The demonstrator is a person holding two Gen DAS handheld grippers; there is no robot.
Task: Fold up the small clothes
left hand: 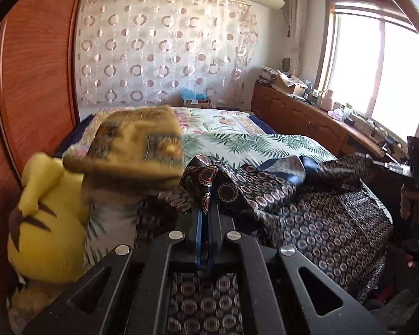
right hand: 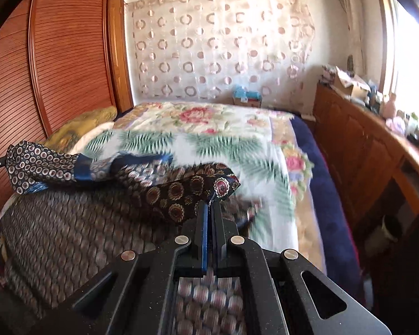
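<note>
My left gripper (left hand: 205, 209) angled down over bed, jaws pressed together, pinching corner of patterned garment (left hand: 265, 192). My right gripper (right hand: 212, 209) pitched down likewise, jaws pinching opposite corner (right hand: 223, 185) of same garment. I see cloth lifted and stretched between both grippers, rest draped on bed (left hand: 251, 136) near its foot. Count: one dark garment with circle print and blue lining, one yellow plush toy (left hand: 44, 223), one mustard cushion (left hand: 134, 145), one wooden cabinet (right hand: 363, 150) under window.
</note>
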